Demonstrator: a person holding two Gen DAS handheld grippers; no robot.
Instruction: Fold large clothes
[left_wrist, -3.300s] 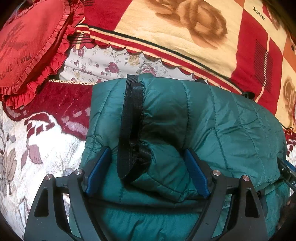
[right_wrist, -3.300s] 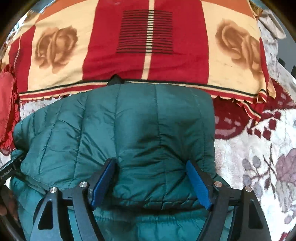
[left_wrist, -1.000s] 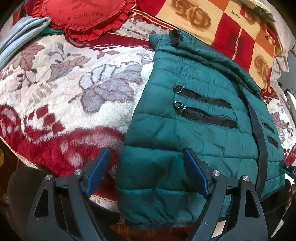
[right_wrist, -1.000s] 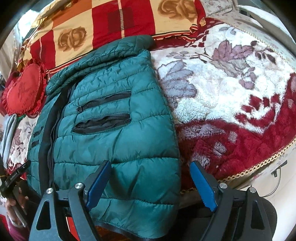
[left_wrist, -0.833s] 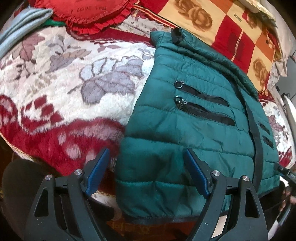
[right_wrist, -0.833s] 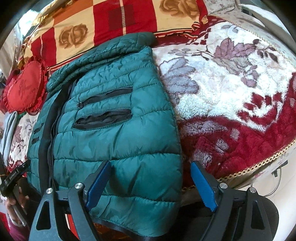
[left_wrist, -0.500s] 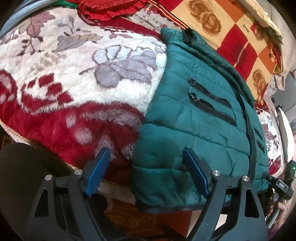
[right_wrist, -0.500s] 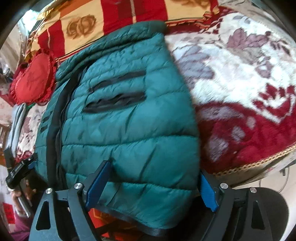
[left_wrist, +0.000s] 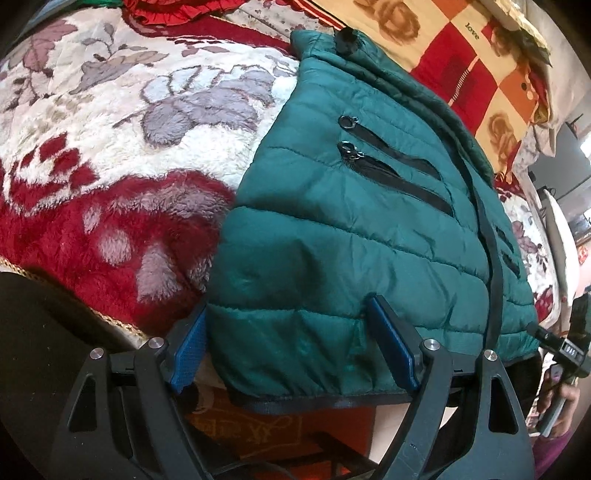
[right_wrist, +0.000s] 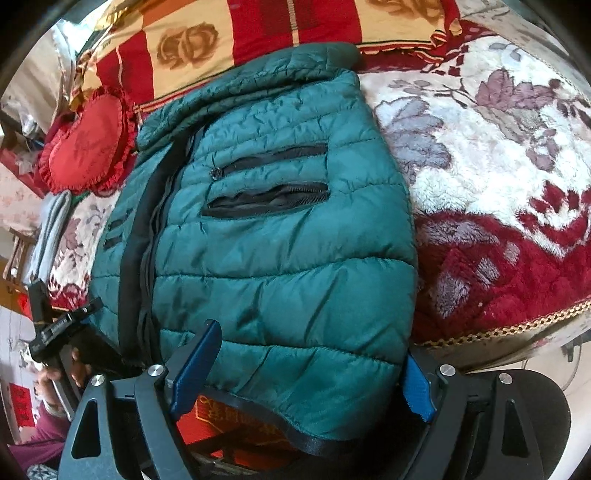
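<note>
Home bedroom: bed under plush floral blanket (left_wrist: 110, 155), rose-print checkered blanket (right_wrist: 207, 40), red heart-shaped ruffled pillow (right_wrist: 86, 144) at the head.

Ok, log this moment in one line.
jacket flat on bed | left gripper open at hem | right gripper open at hem

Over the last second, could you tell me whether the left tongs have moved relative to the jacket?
Yes. The left tongs have moved forward onto the green jacket: its hem corner, previously just ahead, now sits between the open jaws at the floral blanket edge.
</note>
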